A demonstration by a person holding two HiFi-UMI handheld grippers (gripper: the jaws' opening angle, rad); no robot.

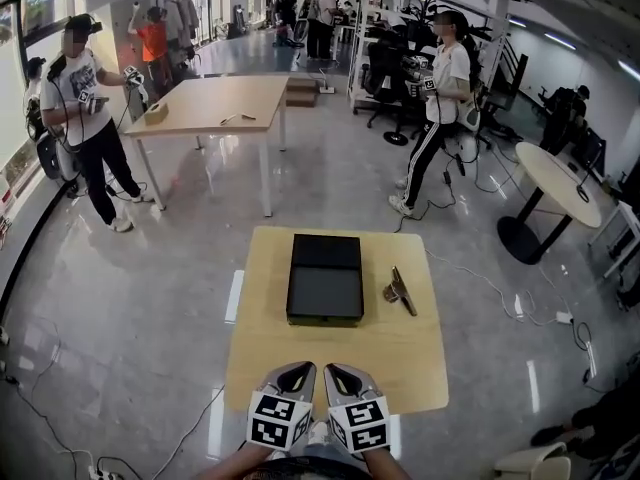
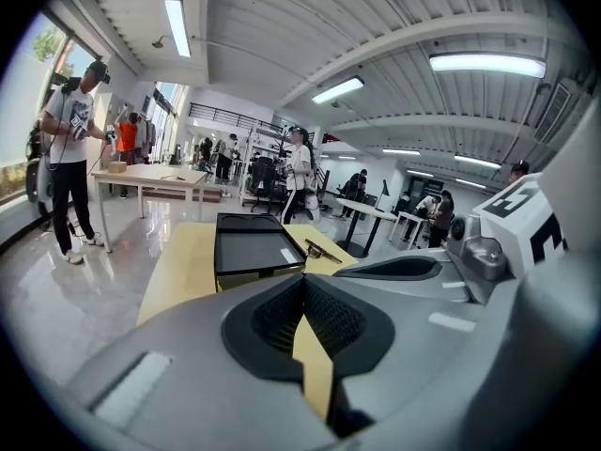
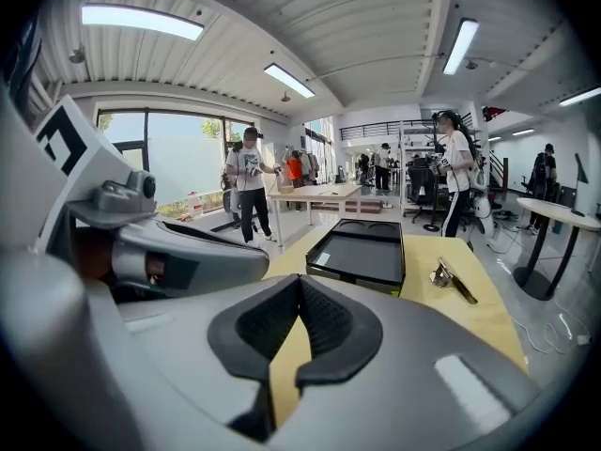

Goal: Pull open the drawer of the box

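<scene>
A flat black box (image 1: 325, 280) lies in the middle of a small wooden table (image 1: 400, 358), one short side facing me. No drawer shows pulled out from it. It also appears in the left gripper view as the black box (image 2: 252, 247) and in the right gripper view as the black box (image 3: 362, 252). My left gripper (image 1: 297, 373) and right gripper (image 1: 338, 372) hover side by side over the table's near edge, well short of the box. The left gripper (image 2: 303, 280) and the right gripper (image 3: 299, 282) each have their tips together and hold nothing.
A metal clip-like tool (image 1: 400, 290) lies on the table right of the box. A long table (image 1: 215, 103) stands far left with people beside it. Another person (image 1: 440, 108) stands behind my table. A round table (image 1: 560, 183) is at right, and cables (image 1: 480, 278) trail over the floor.
</scene>
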